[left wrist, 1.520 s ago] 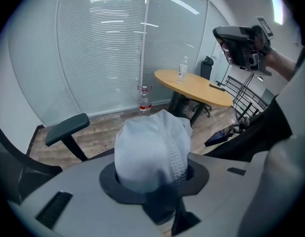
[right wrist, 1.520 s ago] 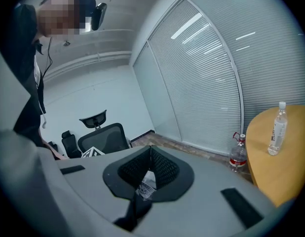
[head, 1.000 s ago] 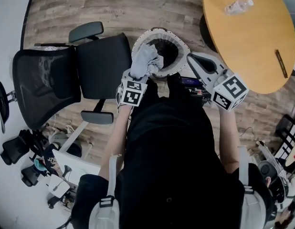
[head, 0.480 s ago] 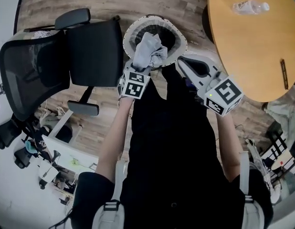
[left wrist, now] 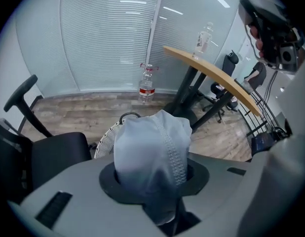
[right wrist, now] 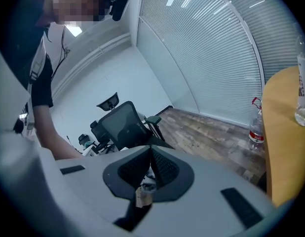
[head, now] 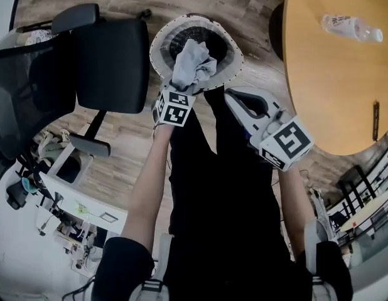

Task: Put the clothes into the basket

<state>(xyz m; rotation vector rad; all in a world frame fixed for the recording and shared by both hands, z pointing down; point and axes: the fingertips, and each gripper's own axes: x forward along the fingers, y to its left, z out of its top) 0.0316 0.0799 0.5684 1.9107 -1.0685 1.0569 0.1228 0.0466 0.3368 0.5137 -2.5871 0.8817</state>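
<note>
The left gripper (head: 183, 88) is clamped on a bunched garment (head: 194, 64), which fills the gap between its jaws. The bundle's long axis runs along the jaws, pointing away from the person toward the middle of the basket (head: 157, 47), and it lies over the basket's opening. The cloth is pale grey-blue and crumpled, with a stitched seam running along its length. The right gripper (right wrist: 150, 154) has its jaws together, just beside the basket's white rim.

Crumpled grey garment (head: 193, 64), raised over round white basket (head: 157, 42), dark interior
</note>
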